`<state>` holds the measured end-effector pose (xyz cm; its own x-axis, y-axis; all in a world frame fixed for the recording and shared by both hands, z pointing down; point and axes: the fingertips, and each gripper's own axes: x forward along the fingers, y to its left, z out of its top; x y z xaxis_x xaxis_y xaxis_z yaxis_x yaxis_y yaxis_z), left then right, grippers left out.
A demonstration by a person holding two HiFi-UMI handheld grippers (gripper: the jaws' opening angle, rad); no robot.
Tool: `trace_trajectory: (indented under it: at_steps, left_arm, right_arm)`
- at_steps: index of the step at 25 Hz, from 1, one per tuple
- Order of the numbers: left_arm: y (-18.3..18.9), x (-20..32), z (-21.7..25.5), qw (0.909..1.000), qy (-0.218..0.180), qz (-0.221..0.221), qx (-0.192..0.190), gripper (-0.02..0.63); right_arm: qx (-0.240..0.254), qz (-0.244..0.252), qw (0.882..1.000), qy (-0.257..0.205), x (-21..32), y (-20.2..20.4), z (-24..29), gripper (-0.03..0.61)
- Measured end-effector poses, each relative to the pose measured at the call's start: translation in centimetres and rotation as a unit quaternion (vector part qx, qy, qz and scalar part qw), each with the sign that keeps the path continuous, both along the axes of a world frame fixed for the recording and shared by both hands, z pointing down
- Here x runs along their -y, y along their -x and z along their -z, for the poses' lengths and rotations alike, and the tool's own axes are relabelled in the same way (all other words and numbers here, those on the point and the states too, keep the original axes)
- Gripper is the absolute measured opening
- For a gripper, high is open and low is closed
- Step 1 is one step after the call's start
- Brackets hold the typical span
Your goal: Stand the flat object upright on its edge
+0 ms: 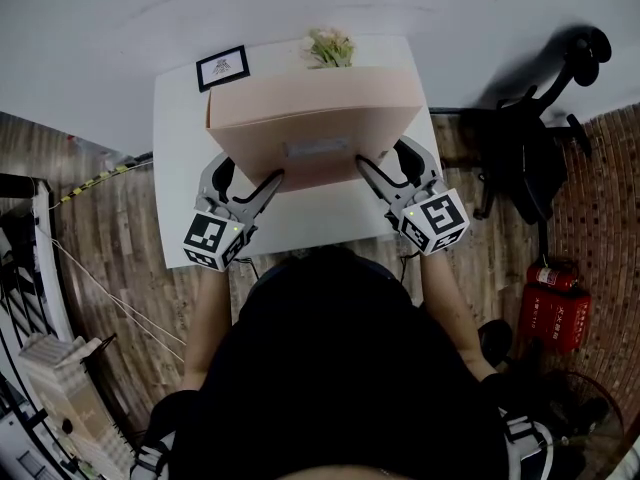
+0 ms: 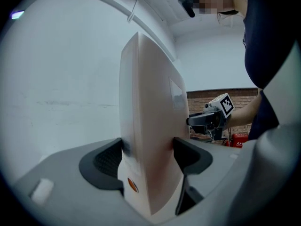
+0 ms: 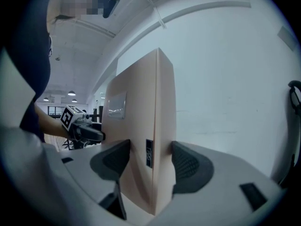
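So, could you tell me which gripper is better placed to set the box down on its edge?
Neither left nor right stands out: the left gripper and right gripper each clamp a lower side edge of the pink box. I'd lower with both.

The head camera looks steeply down onto the white table and pink box. The left gripper camera, tight against the box's left end, faces right; the right gripper camera mirrors it, facing left. All three share the box.

Black top; grey left gripper and right gripper, black ribbed pads, 1 black-and-white marker cube behind each.
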<state>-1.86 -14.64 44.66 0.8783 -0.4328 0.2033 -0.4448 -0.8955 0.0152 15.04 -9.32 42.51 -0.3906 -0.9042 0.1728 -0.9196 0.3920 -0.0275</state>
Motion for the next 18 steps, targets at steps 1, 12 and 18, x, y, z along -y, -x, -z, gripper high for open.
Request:
trace_trajectory:
  at_steps: [1,12,18]
  left_arm:
    - [0.2,-0.1,-0.3,1.0000,-0.004,-0.001,0.004,0.351]
    - [0.5,-0.6,-4.5,0.9988,-0.005,0.004,0.049,0.348]
    - [0.7,-1.2,-7.1,0.9970,0.006,0.000,0.078,0.345]
  right_arm:
    - [-0.007,0.000,1.000,-0.003,-0.1,0.2,-0.1,0.287]
    - [-0.048,-0.003,0.999,0.023,-0.3,0.6,-4.3,0.284]
    - [-0.059,-0.001,0.997,0.058,-0.8,0.8,-7.3,0.282]
